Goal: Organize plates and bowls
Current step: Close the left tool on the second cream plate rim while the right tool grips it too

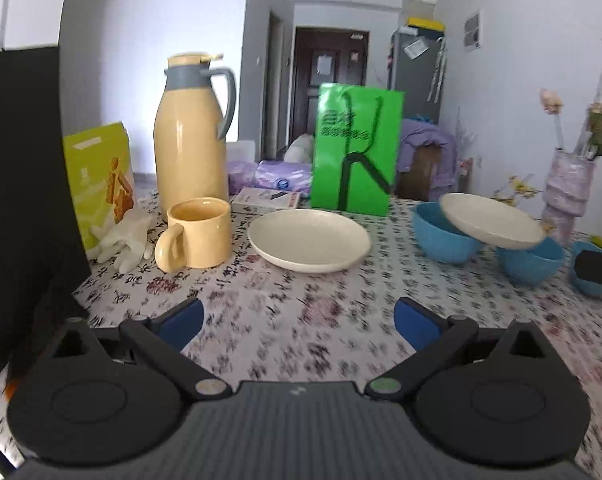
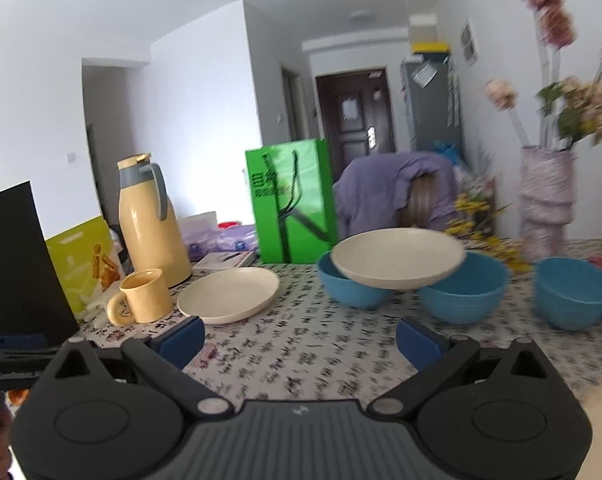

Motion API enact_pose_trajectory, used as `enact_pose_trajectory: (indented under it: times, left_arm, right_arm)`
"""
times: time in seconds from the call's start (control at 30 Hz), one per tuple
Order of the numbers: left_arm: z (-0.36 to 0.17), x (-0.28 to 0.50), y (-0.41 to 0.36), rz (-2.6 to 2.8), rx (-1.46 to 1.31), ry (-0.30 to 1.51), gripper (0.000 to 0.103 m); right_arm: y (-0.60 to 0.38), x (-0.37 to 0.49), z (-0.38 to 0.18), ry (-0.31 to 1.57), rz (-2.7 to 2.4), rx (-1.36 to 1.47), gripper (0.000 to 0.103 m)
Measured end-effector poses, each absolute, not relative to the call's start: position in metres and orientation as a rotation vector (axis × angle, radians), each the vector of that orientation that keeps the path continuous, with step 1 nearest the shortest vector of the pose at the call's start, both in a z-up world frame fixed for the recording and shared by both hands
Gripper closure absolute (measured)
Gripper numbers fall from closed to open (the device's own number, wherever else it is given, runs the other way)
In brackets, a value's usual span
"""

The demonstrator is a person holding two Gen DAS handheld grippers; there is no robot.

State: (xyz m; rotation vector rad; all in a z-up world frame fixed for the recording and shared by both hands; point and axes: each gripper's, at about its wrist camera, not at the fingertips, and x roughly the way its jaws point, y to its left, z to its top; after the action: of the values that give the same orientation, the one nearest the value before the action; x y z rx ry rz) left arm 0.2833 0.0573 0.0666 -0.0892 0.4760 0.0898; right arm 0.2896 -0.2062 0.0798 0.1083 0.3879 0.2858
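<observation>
A flower-patterned desk (image 2: 301,356) was seen; one cream plate (image 2: 229,294) lay flat, another (image 2: 397,260) was propped across two blue bowls (image 2: 465,296). Both the left tool (image 1: 299,320) and right tool (image 2: 299,338) were held wide open, gripping nothing.

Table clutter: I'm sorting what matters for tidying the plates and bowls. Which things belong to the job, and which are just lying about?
Belongs to the job:
white plate on the table
white plate resting across two bowls
three blue bowls

Just lying about:
yellow flask
yellow mug
green bag
flower vase
white gloves
</observation>
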Motion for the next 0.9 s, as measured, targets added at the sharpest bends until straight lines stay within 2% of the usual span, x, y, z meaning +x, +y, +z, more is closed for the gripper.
enact_pose_trajectory:
  times: [0.07, 0.27, 0.4, 0.5, 0.63, 0.7, 0.77, 0.83, 0.9]
  left_arm:
    - [0.066, 0.315, 0.072, 0.094, -0.115, 0.507, 0.0]
    - [0.057, 0.405, 0.11, 0.111, -0.194, 0.586, 0.003]
    - [0.04, 0.463, 0.126, 0.163, -0.23, 0.648, 0.025]
    - [0.026, 0.495, 0.133, 0.181, -0.243, 0.687, 0.033]
    - [0.009, 0.521, 0.131, 0.187, -0.193, 0.707, 0.039]
    - [0.002, 0.53, 0.131, 0.195, -0.192, 0.721, 0.04]
    - [-0.005, 0.538, 0.13, 0.204, -0.194, 0.735, 0.045]
    - [-0.01, 0.542, 0.129, 0.212, -0.188, 0.735, 0.053]
    - [-0.013, 0.547, 0.127, 0.217, -0.183, 0.737, 0.058]
  right_arm:
    - [-0.196, 0.319, 0.08, 0.42, 0.312, 0.115, 0.008]
    - [-0.157, 0.425, 0.08, 0.524, 0.377, 0.129, 0.015]
    - [-0.12, 0.497, 0.064, 0.592, 0.373, 0.182, 0.024]
    - [-0.089, 0.539, 0.047, 0.618, 0.375, 0.125, 0.03]
    - [-0.06, 0.583, 0.019, 0.669, 0.35, 0.036, 0.041]
    - [-0.053, 0.601, 0.005, 0.697, 0.333, 0.02, 0.043]
    - [-0.053, 0.613, -0.004, 0.707, 0.326, 0.028, 0.045]
    - [-0.054, 0.624, -0.012, 0.727, 0.323, 0.046, 0.056]
    - [-0.055, 0.63, -0.017, 0.737, 0.325, 0.053, 0.063]
